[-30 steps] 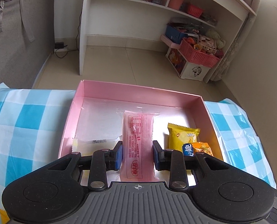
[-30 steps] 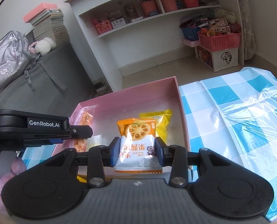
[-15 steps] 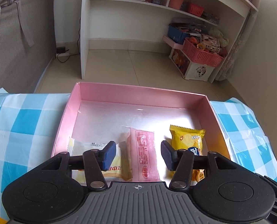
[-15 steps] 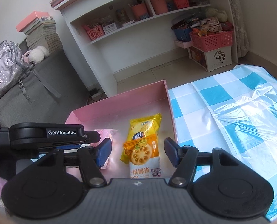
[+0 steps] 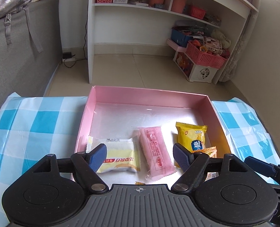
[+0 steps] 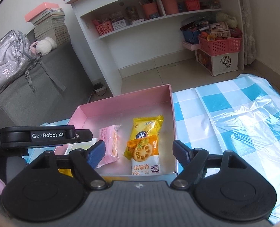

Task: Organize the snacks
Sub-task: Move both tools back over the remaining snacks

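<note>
A pink box (image 5: 149, 96) (image 6: 124, 104) sits on the blue-checked cloth. Inside lie a pale yellow packet (image 5: 119, 156), a pink packet (image 5: 156, 150) (image 6: 109, 143), a yellow packet (image 5: 192, 138) (image 6: 145, 127) and an orange biscuit packet (image 6: 143, 155) (image 5: 210, 150) that overlaps the yellow one. My left gripper (image 5: 140, 157) hangs over the pink packet, its jaws opening and free of it. My right gripper (image 6: 139, 154) hangs above the orange packet with jaws opening and pads off it. The left gripper's body (image 6: 45, 136) shows at the left of the right wrist view.
The blue-checked cloth (image 5: 32, 124) (image 6: 234, 109) covers the table on both sides of the box. Beyond the table stand a white shelf unit (image 5: 158, 28), a red basket of toys (image 5: 206, 56) and a grey sofa (image 5: 17, 47) with a bag.
Both grippers opened. The pink packet left the left gripper and lies in the box; the orange packet left the right gripper and lies on the yellow one. The left gripper drew back.
</note>
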Motion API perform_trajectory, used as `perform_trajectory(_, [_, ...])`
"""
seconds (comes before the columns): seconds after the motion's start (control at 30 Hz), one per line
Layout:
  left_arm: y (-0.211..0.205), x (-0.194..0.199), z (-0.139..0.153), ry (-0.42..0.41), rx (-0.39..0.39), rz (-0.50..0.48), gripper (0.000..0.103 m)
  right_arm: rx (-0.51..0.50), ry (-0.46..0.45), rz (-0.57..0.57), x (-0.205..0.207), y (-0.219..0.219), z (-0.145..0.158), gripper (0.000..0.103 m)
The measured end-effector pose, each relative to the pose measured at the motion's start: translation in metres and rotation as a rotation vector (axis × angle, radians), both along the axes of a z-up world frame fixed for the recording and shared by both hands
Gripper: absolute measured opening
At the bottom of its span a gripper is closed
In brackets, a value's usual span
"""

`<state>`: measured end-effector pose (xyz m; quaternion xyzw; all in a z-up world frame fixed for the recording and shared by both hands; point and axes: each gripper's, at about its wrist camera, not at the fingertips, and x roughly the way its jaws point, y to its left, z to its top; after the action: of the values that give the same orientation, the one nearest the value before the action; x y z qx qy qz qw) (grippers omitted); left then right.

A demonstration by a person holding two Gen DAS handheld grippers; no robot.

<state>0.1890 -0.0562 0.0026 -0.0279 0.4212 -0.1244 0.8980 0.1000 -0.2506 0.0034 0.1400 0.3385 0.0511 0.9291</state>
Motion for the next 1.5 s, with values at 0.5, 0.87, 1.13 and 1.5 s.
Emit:
perform_trajectory(0.5, [0.035, -0.07, 0.017, -0.001, 0.025, -0.009, 0.092, -0.098, 0.002, 0.109, -0.035, 0.004, 0.015, 0.097])
perform_trajectory(0.87, [0.062, -0.127, 0.013, -0.008, 0.045, -0.03, 0.098, -0.22, -0.018, 0.224, -0.061, 0.025, 0.015, 0.102])
perform_trajectory(1.13, [0.085, -0.156, -0.004, -0.013, 0.095, -0.043, 0.098, -0.221, 0.021, 0.317, -0.076, 0.041, 0.002, 0.103])
perform_trajectory(1.5, [0.124, -0.182, -0.032, -0.019, 0.164, -0.061, 0.098, -0.24, 0.05, 0.458, -0.113, 0.063, -0.021, 0.103])
